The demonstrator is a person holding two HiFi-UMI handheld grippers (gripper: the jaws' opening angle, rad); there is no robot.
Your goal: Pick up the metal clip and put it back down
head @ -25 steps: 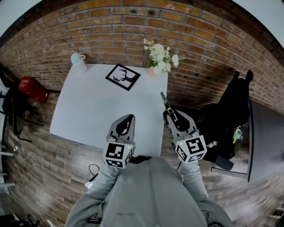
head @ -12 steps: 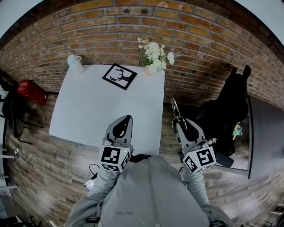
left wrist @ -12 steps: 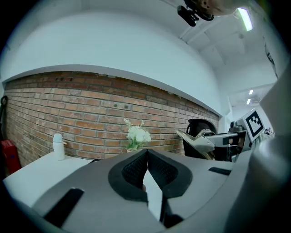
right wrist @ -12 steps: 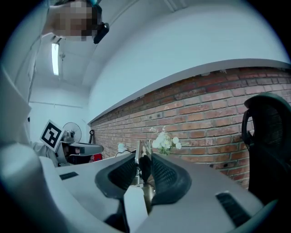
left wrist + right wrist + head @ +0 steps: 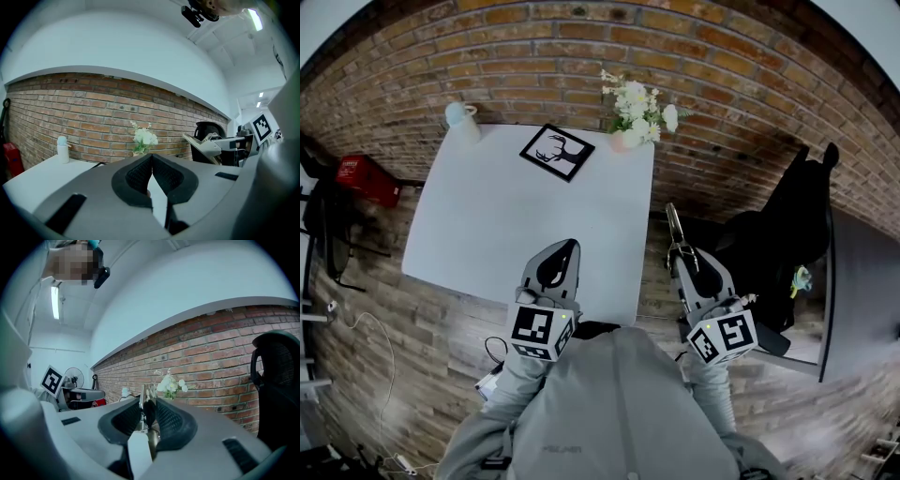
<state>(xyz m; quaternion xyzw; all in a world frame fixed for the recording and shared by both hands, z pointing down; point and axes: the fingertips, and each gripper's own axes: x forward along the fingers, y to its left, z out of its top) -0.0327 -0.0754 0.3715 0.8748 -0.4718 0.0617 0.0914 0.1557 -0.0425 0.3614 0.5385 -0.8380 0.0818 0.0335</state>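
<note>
Holding slim silver metal clip [image 5: 672, 223] aloft, pinched in right tongs [image 5: 679, 249], just off white tabletop's [image 5: 487, 206] right edge, with left tongs [image 5: 568, 247] pressed together, empty. Next, likely: swing over tabletop, lower gently, release.

- An office-like room: a white square worktop [image 5: 487, 225] stands against a red brick wall [image 5: 581, 56].
- Right of the worktop, a black mesh office chair [image 5: 773, 253].
- At the worktop's far edge, potted white flowers [image 5: 637, 105] and a black-framed stag picture [image 5: 557, 152].
- Beneath the worktop, a grey wood-plank floor [image 5: 366, 309].
</note>
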